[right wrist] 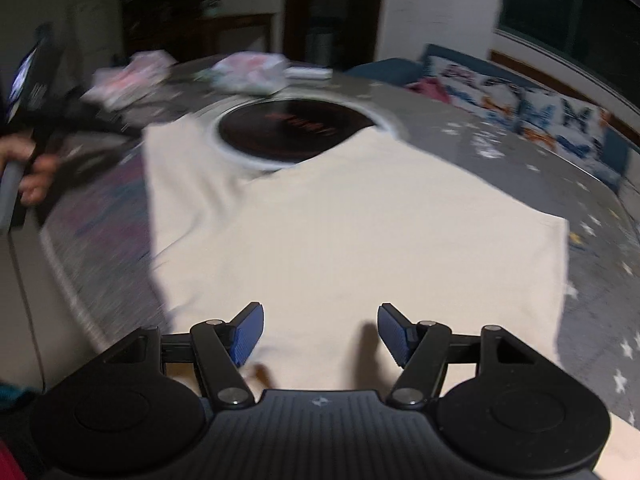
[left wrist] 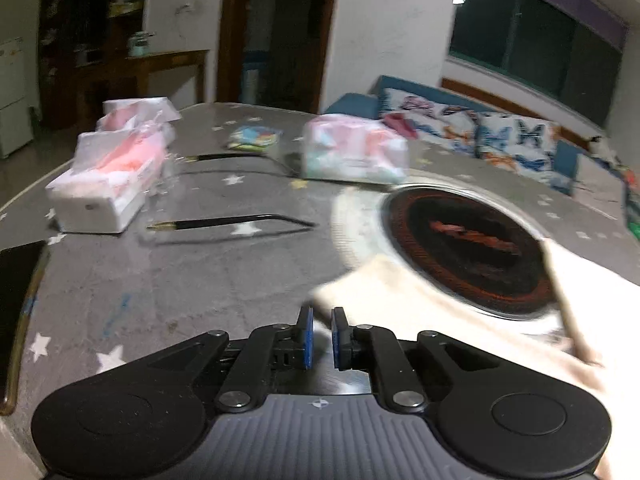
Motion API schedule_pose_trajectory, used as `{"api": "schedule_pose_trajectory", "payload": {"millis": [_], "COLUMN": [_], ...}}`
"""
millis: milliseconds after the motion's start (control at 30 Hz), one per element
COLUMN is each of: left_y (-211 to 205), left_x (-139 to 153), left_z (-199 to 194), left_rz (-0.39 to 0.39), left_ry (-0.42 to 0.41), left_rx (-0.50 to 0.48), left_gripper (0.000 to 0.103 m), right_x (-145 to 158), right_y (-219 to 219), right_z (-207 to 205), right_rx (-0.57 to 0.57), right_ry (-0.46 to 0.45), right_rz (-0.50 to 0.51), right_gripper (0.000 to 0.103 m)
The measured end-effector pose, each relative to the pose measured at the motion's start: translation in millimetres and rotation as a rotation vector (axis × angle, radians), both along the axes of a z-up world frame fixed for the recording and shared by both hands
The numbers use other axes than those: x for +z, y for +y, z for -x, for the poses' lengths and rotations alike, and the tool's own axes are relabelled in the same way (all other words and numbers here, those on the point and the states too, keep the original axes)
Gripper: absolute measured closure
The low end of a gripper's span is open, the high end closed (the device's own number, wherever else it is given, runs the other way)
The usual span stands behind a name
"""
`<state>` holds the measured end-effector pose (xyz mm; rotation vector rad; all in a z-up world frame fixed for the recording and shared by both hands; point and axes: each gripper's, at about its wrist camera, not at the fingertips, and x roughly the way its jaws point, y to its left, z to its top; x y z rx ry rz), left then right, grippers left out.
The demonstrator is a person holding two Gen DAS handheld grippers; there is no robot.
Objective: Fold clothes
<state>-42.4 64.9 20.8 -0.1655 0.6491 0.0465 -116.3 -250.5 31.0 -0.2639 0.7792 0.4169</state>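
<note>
Nearest in the left wrist view, the left tool [left wrist: 320, 320] is seen with its blue pads drawn almost together. An edge of the cream garment [left wrist: 440, 332] lies in the narrow gap between them, but whether the pads press on the cloth cannot be told through the blur. In the right wrist view, the right tool [right wrist: 320, 324] is held released, its pads set wide apart just above the near hem of the garment, with nothing gripped between them.

The garment is spread flat on the counter [left wrist: 180, 280], which is covered by a grey cloth printed with white stars. Its left side is folded inward, so that a slanted edge is formed across the cloth. Its far end is laid over the near rim of a round black cooktop [left wrist: 468, 248] that is ringed in white and marked with blurred red lettering. At the left edge of the right wrist view, a hand [right wrist: 32, 172] is seen wrapped around the left tool's handle.

Beyond the garment, a black rod with a gold-coloured tip [left wrist: 228, 224] is laid on the counter. An opened tissue pack [left wrist: 108, 184] is set to its left, and a plastic-wrapped bundle [left wrist: 354, 152] stands behind the cooktop. Farther back, a sofa with butterfly-print cushions [left wrist: 480, 128] is placed under a dark window [left wrist: 540, 48], and a wooden doorway [left wrist: 280, 28] is visible.
</note>
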Motion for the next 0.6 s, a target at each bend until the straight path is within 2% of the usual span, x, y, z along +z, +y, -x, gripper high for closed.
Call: {"api": "schedule_pose_trajectory", "payload": {"millis": [200, 367, 500, 600], "left_y": [-61.3, -122.7, -151.4, -160.8], "left_x": [17.7, 15.3, 3.7, -7.9], "left_z": [25.6, 31.1, 22.5, 15.1], "left_rz": [0.068, 0.122, 0.137, 0.114], "left_ry": [-0.029, -0.023, 0.016, 0.056], "left_rx": [-0.275, -0.501, -0.579, -0.572], "left_gripper": [0.092, 0.092, 0.092, 0.092], "right_x": [2.7, 8.7, 9.8, 9.9], "right_y": [15.1, 3.2, -18.1, -40.8], "right_z": [16.4, 18.4, 21.4, 24.7], "right_rx": [0.064, 0.014, -0.066, -0.141], "right_ry": [-0.023, -0.028, -0.027, -0.019], "right_rz": [0.032, -0.021, -0.054, -0.092], "right_gripper": [0.038, 0.038, 0.038, 0.038]}}
